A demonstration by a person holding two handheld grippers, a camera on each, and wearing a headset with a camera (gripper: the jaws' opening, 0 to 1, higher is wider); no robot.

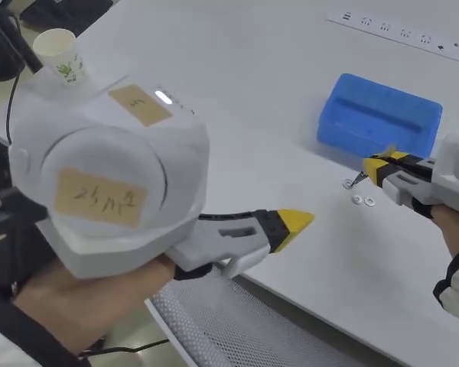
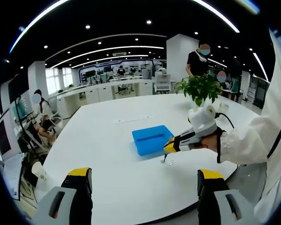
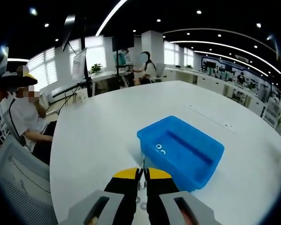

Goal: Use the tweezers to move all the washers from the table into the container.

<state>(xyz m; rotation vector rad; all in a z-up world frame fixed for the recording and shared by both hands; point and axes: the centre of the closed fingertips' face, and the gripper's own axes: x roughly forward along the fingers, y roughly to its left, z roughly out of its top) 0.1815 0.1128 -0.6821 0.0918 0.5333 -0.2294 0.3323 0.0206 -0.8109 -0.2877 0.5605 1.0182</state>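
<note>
The small silver metal washers [image 1: 362, 201] lie on the white desk [image 1: 245, 107], a pair side by side just in front of the blue plastic container [image 1: 379, 115]. What may be a third sits at the tip of the thin metal tweezers [image 1: 356, 180] (too small to tell whether the tips have it or merely touch it). Your right hand-held gripper [image 1: 379, 170] is closed on the tweezers, its yellow-tipped jaws pressed together around the shaft.

You are at the pick-up step. The next move, I'd judge, calls for nipping one washer, lifting it clear and carrying it over the container's near wall before letting go.

The right gripper view looks down into the container, where the head view leaves the inside a blur. Two washers [image 3: 159, 149] already lie on its floor, so the job is part done.

Your left hand-held gripper [image 2: 145, 180] is open, jaws wide apart with nothing between them, held back near the desk's edge. Its view takes in the container, the right hand-held gripper and the desk from across the way.
</note>
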